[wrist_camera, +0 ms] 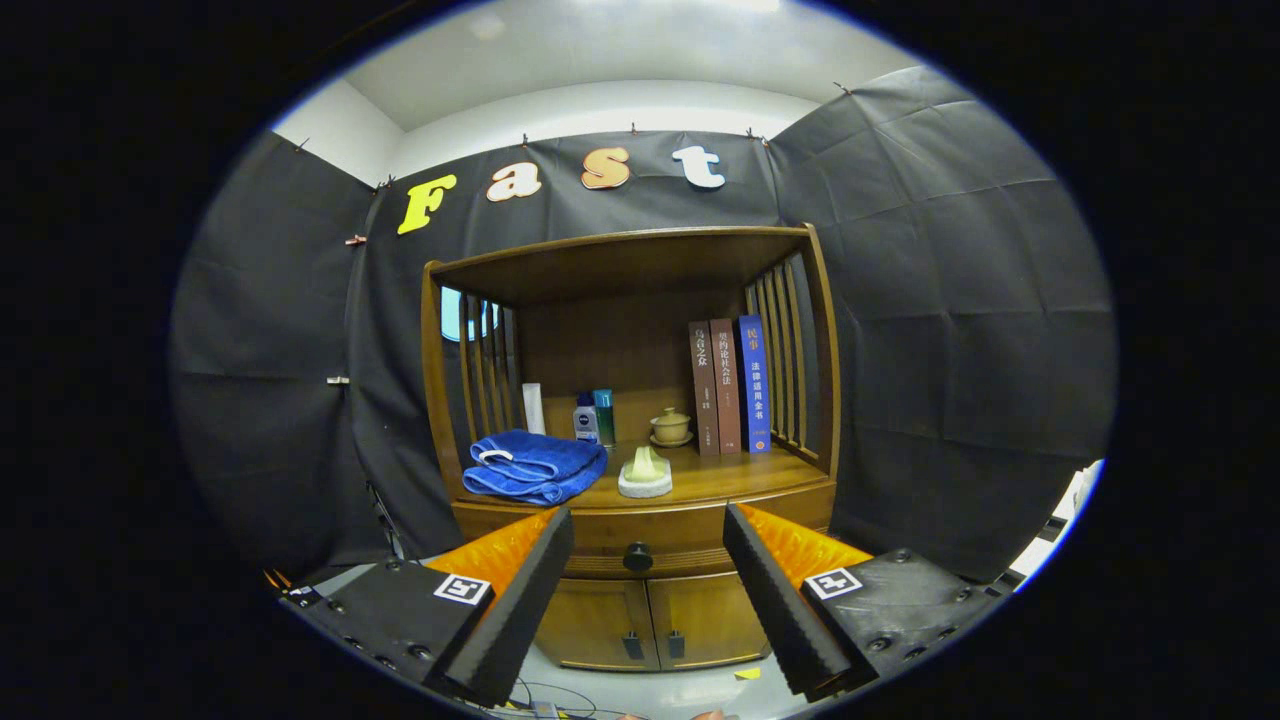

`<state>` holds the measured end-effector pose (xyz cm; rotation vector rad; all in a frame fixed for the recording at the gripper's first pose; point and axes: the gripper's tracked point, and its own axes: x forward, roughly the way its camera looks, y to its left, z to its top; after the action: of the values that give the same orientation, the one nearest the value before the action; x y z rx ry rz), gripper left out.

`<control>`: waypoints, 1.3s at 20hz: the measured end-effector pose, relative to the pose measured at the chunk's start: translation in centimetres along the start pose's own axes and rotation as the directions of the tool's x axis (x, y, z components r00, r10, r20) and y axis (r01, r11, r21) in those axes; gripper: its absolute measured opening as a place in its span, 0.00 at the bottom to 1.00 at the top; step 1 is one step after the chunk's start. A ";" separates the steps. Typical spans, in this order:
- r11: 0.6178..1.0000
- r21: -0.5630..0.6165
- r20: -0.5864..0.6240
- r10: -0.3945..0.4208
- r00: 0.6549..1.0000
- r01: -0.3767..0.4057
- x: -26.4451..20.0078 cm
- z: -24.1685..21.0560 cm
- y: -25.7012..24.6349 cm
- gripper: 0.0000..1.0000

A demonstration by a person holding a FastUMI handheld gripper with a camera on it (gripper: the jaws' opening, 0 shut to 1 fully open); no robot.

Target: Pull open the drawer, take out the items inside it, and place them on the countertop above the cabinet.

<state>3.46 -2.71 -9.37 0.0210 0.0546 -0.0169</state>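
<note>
Sitting flush in the cabinet front, the drawer (640, 535) looks closed, its dark round knob (637, 557) dead centre. That knob is the landmark. Straight above it lies the countertop (720, 478), already carrying things: a folded blue towel (535, 466) up and to the left of the knob, a pale soap on a white dish (645, 474) almost directly above it, and further back a few bottles (592, 417), a small lidded cup (670, 426) and three upright books (730, 386) up to the right. Below the knob, the two cabinet doors (650, 620) are shut. Nearer than the knob, the gripper (648, 600) hangs with its jaws spread wide, nothing between them; the knob shows in the gap between the fingers, well beyond their tips.

As a judgement, this scene cuts both ways: a closed drawer with its contents yet to come out, or a drawer closed again with the towel and soap as what came from it. What the drawer holds is hidden. Were it to be opened, the fingers would need to line up on that small knob and close squarely on it.
</note>
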 end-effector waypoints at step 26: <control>0.997 -0.016 0.002 0.071 0.997 -0.071 -0.8 -0.2 1.3 0.98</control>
<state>2.63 -1.41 -9.48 0.0074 0.0512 0.0543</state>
